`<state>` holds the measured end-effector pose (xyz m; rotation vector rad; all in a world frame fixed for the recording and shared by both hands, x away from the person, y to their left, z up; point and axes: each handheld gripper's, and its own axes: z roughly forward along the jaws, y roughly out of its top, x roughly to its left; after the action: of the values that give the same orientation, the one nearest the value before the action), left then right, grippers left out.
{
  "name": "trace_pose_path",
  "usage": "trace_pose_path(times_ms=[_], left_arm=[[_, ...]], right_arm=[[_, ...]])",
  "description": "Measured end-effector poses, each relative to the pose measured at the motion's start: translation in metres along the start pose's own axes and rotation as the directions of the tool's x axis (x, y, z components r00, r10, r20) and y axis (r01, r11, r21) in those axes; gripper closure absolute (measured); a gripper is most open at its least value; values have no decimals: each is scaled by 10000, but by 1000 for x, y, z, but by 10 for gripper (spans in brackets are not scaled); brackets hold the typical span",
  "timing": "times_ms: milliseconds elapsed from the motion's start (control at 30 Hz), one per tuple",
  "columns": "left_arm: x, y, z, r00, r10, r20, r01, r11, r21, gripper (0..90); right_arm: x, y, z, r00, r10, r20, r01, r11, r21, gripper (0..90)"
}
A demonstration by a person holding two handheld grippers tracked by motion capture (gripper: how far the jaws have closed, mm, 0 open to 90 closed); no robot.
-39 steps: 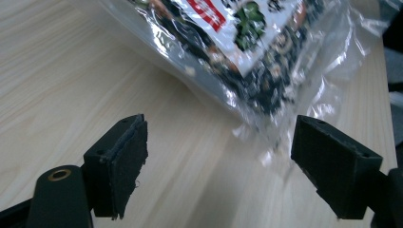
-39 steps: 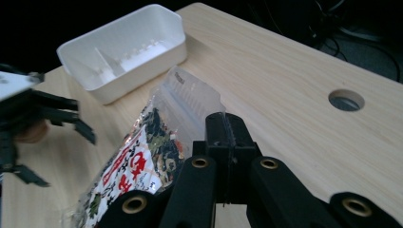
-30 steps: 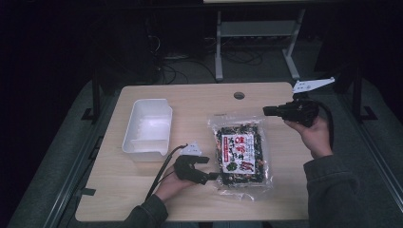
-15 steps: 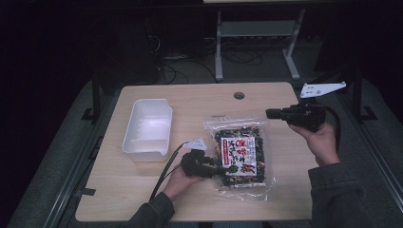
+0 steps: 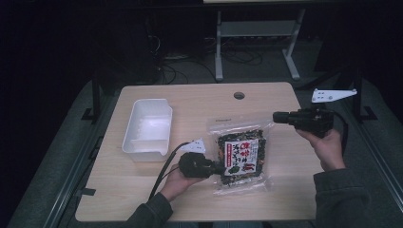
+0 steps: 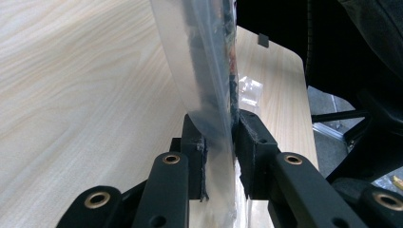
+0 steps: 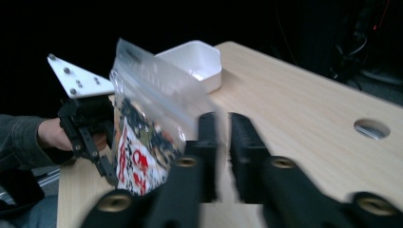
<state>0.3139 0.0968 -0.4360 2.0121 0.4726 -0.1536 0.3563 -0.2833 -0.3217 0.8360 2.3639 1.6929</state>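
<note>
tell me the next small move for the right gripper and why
Probably ease the right gripper onto the snack bag's clear top edge and close. The left gripper already pinches the bag's lower edge, while the right one, jaws just opening with nothing between them, hovers beside the top corner.

The high view is dim, with the room beyond the table [image 5: 142,199] sunk in black and only the tabletop evenly, softly lit; shadows there are faint. In the left gripper view the clear bag [image 6: 209,85] between the tongs is sharp near the pads and soft farther out. The right gripper view is smeared by motion blur on the right gripper [image 7: 223,142], and the white tub [image 7: 195,59] beyond it glares pale.
</note>
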Motion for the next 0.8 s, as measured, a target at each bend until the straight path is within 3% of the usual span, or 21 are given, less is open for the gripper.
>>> trace_pose_path(times_ms=[100, 200, 267, 367, 400, 433, 700, 800], left_arm=[[0, 0, -3, 9999, 146, -48, -146, 9999, 39, 745], [0, 1, -4, 9998, 170, -89, -169, 9998, 70, 744], [0, 1, -6, 9998, 180, -114, -179, 9998, 101, 744], [1, 1, -7, 9997, 208, -113, -207, 9997, 115, 744], [1, 1, -8, 9996, 252, -119, -250, 9996, 119, 744], [1, 0, -9, 9997, 230, -104, -229, 9997, 126, 744], [1, 0, -13, 9993, 337, -134, -335, 9993, 184, 744], [1, 1, -14, 9992, 379, -113, -376, 9991, 209, 744]], right_arm=[[-1, -13, 7, 9996, 190, -229, -183, 9994, 302, 522], [-2, -21, 12, 9985, 383, -397, -370, 9988, 319, 450], [-2, -29, 17, 9934, 586, -986, -559, 9980, 298, 362], [0, -33, 21, 9911, 580, -1202, -538, 9978, 382, 322], [1, -36, 26, 9821, 716, -1742, -626, 9964, 565, 279], [1, -37, 28, 9804, 737, -1827, -629, 9959, 643, 266], [4, -45, 48, 9807, 677, -1834, -463, 9919, 1186, 192], [5, -46, 54, 9789, 612, -1950, -360, 9908, 1304, 208]])
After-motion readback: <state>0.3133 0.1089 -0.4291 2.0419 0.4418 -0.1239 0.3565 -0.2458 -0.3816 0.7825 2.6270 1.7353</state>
